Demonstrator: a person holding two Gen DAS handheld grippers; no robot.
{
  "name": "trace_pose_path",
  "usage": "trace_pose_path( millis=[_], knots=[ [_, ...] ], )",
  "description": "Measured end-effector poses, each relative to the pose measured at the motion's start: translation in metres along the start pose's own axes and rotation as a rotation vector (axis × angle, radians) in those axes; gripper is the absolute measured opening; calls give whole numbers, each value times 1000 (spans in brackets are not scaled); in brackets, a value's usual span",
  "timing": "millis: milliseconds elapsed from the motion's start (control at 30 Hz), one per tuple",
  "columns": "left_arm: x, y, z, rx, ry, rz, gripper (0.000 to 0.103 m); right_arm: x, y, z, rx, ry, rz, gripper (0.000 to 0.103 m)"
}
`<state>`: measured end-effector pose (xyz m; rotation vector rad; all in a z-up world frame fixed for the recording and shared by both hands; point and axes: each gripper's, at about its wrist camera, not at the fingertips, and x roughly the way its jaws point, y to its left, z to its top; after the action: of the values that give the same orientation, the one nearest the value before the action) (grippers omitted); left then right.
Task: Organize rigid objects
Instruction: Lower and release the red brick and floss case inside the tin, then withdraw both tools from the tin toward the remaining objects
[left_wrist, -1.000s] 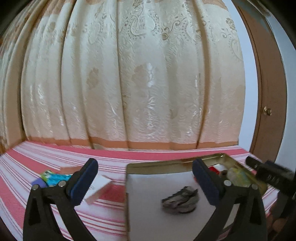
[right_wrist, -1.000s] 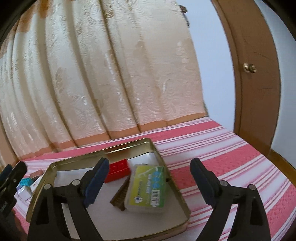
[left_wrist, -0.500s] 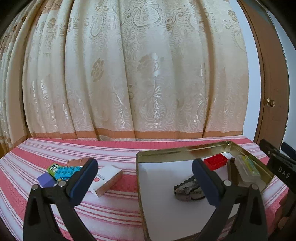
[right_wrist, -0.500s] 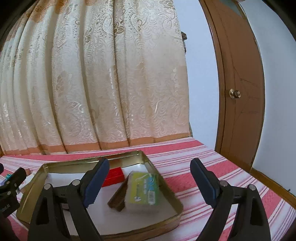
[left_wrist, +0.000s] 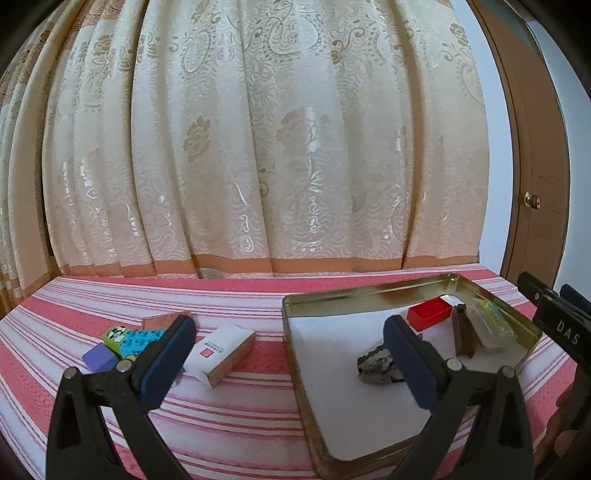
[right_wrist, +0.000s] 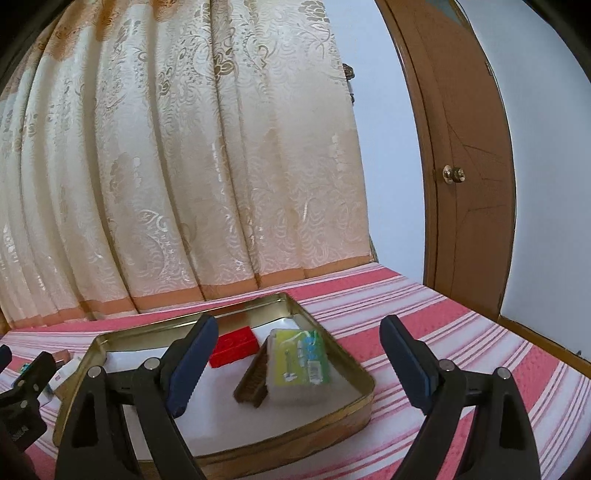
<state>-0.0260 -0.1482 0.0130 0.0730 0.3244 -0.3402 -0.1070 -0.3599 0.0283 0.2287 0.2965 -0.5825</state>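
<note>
The left tongs (left_wrist: 286, 354) stand wide apart with nothing between the blue pads (left_wrist: 168, 360), pointing slightly downward. The right tongs (right_wrist: 297, 362) are likewise spread wide and empty, tilted gently down. Each pair shows at the edge of the other's view, side by side.

Both wrist cameras sit low and close before the gold tray (left_wrist: 369, 293), facing the curtain (left_wrist: 258, 147); the left views from the tray's left, the right from its right, sharing its contents.

Gold tin tray (left_wrist: 354, 297) holds red brick (left_wrist: 430, 313) and crumpled foil (left_wrist: 375, 365); white box (left_wrist: 221, 347) lies beside it.
</note>
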Motion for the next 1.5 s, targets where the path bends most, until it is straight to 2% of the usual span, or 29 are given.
trace_pose_path(
  millis=[600, 1200, 1500],
  knots=[
    [-7, 51, -4, -5, 15, 33, 103, -18, 59, -15, 34, 45, 78, 91],
    [-10, 144, -7, -54, 35, 136, 103, -36, 158, -33, -58, 80, 226, 91],
    [-8, 188, -6, -65, 55, 182, 103, -34, 194, -40, -92, 146, 309, 91]
  ],
)
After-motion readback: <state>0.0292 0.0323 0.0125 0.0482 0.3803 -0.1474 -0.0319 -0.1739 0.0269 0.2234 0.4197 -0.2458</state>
